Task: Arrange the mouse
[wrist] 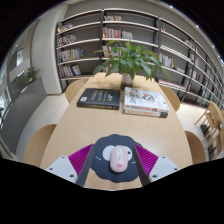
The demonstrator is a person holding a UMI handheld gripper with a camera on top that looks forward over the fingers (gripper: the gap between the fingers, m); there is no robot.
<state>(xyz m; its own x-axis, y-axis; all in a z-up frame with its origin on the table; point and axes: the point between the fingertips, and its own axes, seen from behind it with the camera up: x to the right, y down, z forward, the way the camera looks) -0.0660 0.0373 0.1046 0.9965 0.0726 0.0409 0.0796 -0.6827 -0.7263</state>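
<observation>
A small pink-and-white mouse (119, 158) lies on a dark round mouse mat (104, 167) at the near edge of a wooden table (70, 125). My gripper (114, 152) is open. Its magenta-padded fingers (84, 157) stand on either side of the mat. The mouse rests on the mat between them, with a gap on each side. Neither finger touches the mouse.
Beyond the mat lie a dark book (98, 97) and a stack of books (146, 100). A potted green plant (128, 60) stands at the table's far end. Bookshelves (95, 40) line the back wall. A chair (207, 125) stands to the right.
</observation>
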